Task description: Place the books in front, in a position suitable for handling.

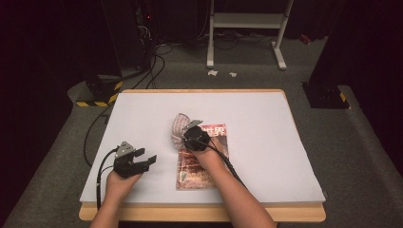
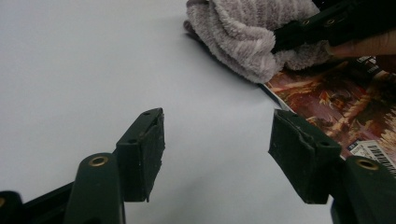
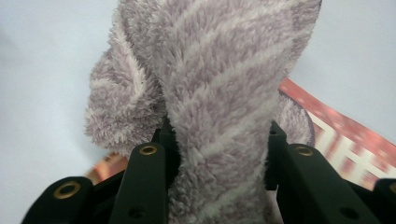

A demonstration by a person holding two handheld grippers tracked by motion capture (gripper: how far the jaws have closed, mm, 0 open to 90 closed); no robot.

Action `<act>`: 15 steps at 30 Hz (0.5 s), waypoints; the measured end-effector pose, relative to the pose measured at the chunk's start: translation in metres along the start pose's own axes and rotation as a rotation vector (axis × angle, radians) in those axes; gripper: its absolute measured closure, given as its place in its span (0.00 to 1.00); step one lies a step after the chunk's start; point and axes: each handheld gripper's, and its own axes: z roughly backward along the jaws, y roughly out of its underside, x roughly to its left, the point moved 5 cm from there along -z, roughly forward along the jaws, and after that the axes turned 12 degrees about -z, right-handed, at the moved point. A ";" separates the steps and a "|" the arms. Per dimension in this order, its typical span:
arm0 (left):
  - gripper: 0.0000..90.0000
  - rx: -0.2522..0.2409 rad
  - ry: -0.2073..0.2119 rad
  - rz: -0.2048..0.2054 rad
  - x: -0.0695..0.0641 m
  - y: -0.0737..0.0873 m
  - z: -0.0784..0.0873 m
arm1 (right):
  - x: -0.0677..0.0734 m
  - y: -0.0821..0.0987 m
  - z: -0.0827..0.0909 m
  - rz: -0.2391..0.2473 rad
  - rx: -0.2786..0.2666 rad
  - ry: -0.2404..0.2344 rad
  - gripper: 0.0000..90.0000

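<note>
Right tool [image 1: 190,129] pinches fuzzy sock [image 3: 219,93] at magazine's [image 1: 202,164] far-left corner, sock's length running away from it; left tool [image 1: 142,160], spread and empty, sits on counter [image 1: 266,142] well left, pointing sockward.

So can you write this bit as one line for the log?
right tool: shut on fuzzy sock | sock over magazine | left tool: open, holding nothing
</note>
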 end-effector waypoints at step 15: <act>0.40 -0.003 -0.004 0.004 0.001 0.000 0.001 | -0.026 0.007 0.009 -0.016 0.011 0.029 0.71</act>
